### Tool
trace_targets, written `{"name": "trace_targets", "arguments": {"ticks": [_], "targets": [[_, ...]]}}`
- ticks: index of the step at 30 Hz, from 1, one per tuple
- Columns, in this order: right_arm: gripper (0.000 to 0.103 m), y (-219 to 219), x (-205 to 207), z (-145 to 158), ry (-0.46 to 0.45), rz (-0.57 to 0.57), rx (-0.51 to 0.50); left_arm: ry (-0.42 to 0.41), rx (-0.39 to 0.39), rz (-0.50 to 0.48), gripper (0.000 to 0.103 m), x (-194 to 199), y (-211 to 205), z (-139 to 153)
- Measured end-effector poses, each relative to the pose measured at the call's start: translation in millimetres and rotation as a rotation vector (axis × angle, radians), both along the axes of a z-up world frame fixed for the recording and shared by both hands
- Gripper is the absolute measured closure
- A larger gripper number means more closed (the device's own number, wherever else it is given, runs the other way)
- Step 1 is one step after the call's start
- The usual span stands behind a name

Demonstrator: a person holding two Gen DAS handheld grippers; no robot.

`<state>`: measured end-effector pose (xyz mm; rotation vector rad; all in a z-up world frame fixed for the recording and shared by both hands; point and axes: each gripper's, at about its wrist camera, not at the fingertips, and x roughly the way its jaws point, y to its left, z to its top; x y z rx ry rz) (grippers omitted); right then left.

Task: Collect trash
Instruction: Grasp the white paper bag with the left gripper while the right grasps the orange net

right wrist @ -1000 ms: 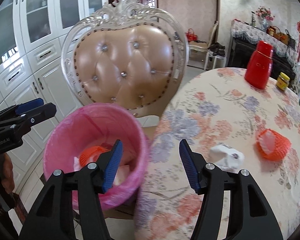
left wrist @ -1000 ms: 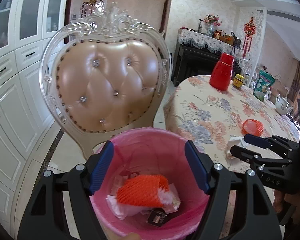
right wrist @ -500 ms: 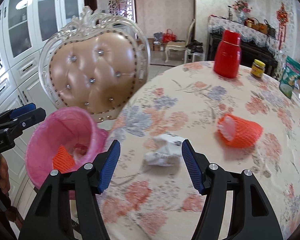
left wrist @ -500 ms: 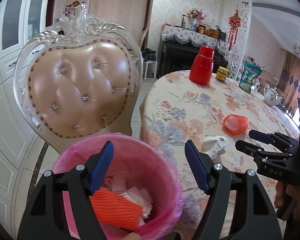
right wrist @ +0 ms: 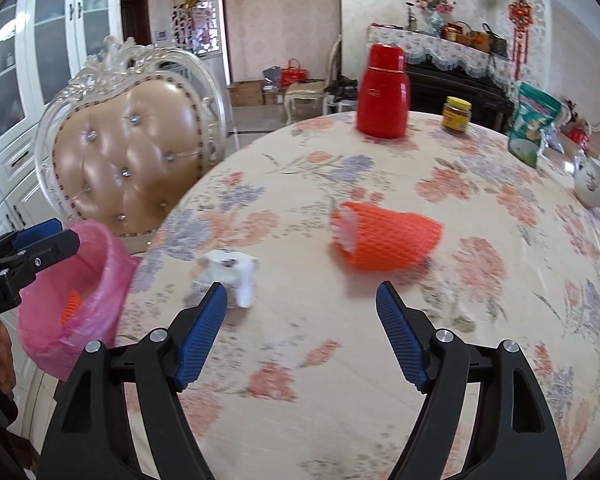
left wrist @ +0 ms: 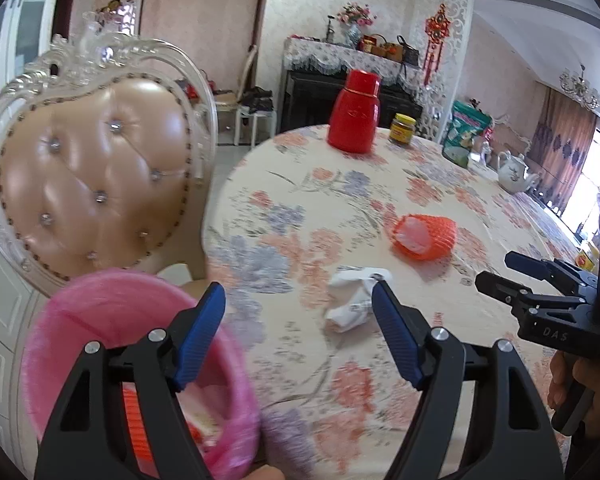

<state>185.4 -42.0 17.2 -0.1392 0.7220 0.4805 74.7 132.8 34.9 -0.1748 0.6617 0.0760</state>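
Tongs: left (left wrist: 298,306), right (right wrist: 302,304) both wide, empty | pink bin (left wrist: 100,320) blurred, contents half-hidden | crumpled paper (right wrist: 230,276) smeared

Two handheld tools appear, each a black frame ending in two blue ribbed fingers. The left tool (left wrist: 298,304) has its jaws spread wide apart with nothing between the pads; the same tool shows at the far left edge of the right wrist view, seen side-on. The right tool (right wrist: 302,300) is likewise spread wide, its fingers gripping nothing. From the left wrist view it sits at the right edge, held from below by the person's right hand (left wrist: 570,380), whose fingers wrap the black handle. Part of the left hand (right wrist: 2,356) shows beneath the left tool.
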Motion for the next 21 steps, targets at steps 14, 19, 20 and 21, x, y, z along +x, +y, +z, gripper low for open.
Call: {"name": "trace_targets", "arguments": {"ticks": [14, 19, 20, 21], "targets": [[0.025, -52, 34, -13, 0.02, -0.082, 0.0, 0.097, -0.041, -0.072, 0.024, 63, -53, -49], [0.023, -56, 48, -19, 0.031, -0.095, 0.001, 0.134, -0.053, -0.066, 0.019, 84, -57, -67], [0.023, -57, 50, -20, 0.033, -0.098, 0.002, 0.144, -0.055, -0.066, 0.019, 89, -58, -72], [0.023, -57, 54, -21, 0.037, -0.1, 0.004, 0.149, -0.055, -0.065, 0.019, 91, -58, -74]]}}
